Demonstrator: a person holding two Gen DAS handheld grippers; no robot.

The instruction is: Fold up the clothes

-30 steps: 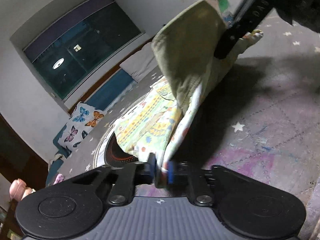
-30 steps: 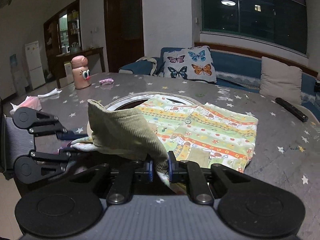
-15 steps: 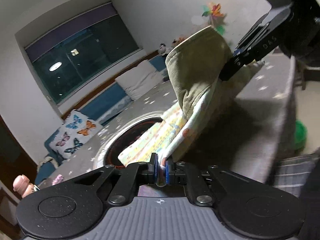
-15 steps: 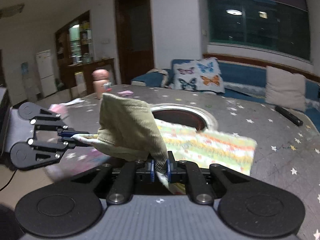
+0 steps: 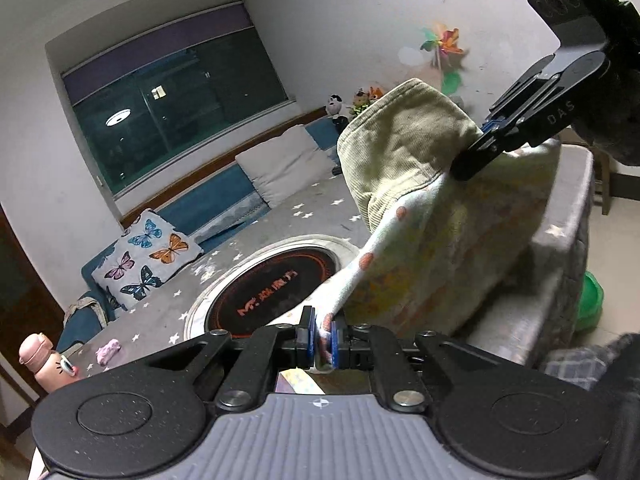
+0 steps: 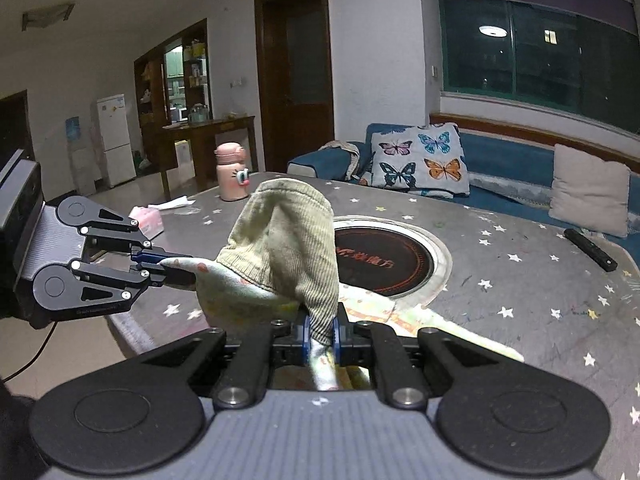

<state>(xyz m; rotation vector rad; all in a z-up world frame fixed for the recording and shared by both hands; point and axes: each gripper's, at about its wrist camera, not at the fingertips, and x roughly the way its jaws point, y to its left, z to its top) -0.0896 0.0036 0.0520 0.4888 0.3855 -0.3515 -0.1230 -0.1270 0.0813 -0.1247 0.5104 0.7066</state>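
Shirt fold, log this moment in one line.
left gripper: shut on shirt | right gripper: shut on shirt | shirt: lifted, trailing on table

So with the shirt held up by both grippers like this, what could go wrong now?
1. The left hand-held gripper pinches only a thin edge of the patterned shirt, so it may slip out.
2. The corduroy collar flops over and may fold in crooked.
3. The hem trails near the table edge and may slide off.
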